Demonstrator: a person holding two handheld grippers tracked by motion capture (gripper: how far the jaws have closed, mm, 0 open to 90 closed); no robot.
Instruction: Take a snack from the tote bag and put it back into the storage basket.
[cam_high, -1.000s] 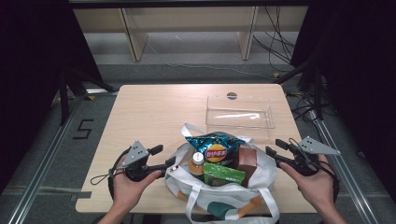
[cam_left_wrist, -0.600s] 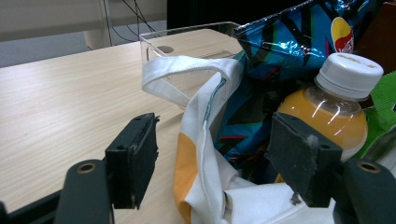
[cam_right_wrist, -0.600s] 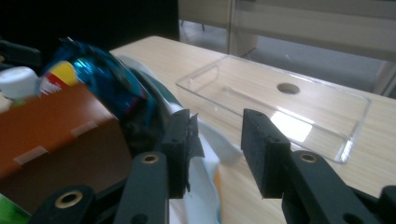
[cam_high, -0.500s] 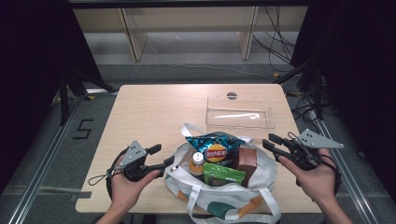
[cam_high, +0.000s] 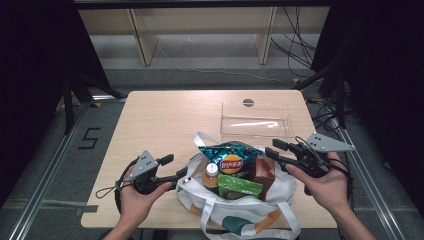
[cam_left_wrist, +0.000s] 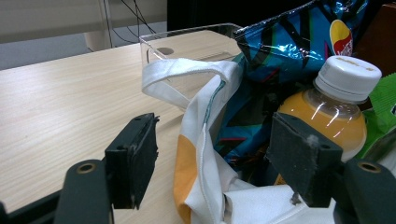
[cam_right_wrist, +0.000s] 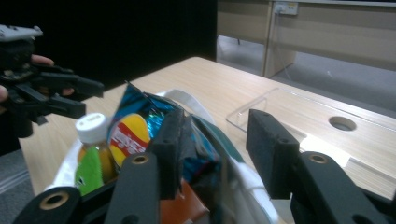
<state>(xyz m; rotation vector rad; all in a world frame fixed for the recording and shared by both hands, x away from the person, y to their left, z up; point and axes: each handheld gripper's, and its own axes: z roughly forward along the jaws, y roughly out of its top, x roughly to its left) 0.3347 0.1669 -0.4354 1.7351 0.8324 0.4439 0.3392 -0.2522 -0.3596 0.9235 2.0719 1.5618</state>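
Currently both tongs stand apart: left tongs (cam_left_wrist: 212, 170) straddle the tote bag (cam_left_wrist: 205, 140) rim unclamped; right tongs (cam_right_wrist: 219, 149), jaws just opening, hover over it.

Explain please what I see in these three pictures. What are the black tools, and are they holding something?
A person sits at a table with a hand-held gripper in each hand. One camera looks down from above; one camera rides on each gripper and looks along its two black jaws. On the table stand a white bag and a clear tray. In the bag are a chips bag, a bottle, a green pack and a brown box. The left gripper is open around the bag's edge, not squeezing. The right gripper is open beside the bag's rim; its jaws have just been opening.
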